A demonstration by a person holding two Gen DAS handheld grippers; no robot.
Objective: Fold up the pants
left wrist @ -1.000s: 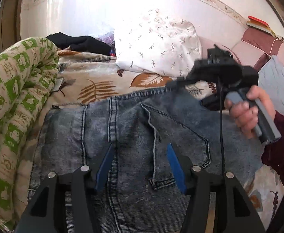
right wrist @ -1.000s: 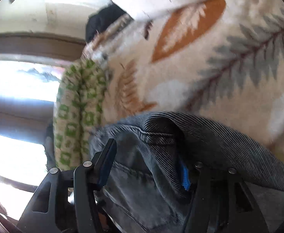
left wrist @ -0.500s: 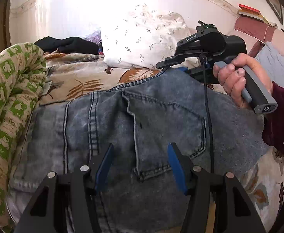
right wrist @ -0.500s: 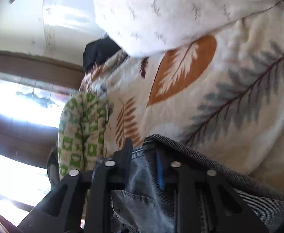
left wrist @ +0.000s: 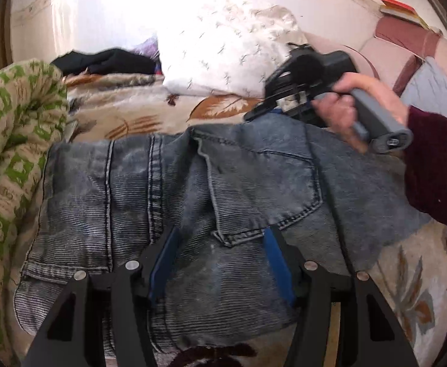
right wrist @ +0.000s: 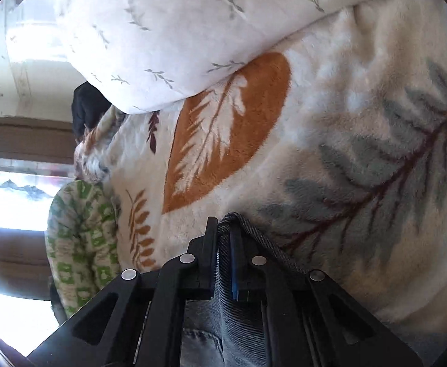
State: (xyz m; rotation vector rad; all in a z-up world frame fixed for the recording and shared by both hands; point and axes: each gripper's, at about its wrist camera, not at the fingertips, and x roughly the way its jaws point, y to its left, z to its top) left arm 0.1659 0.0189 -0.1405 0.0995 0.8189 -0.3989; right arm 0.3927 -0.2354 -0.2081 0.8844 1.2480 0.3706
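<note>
From the left wrist, the left gripper [left wrist: 220,263] stands wide open with nothing held, the pants [left wrist: 192,192] spread flat on the leaf-print blanket [left wrist: 137,113] beneath and ahead of its fingers. From the right wrist, the right gripper [right wrist: 228,238] is clamped on a fold of the denim between its fingers, with the pillow [right wrist: 177,30] beyond.

leaf-print blanket [right wrist: 330,140] | white pillow [left wrist: 223,58] | green-patterned quilt [left wrist: 9,140] | black garment [left wrist: 107,62]
</note>
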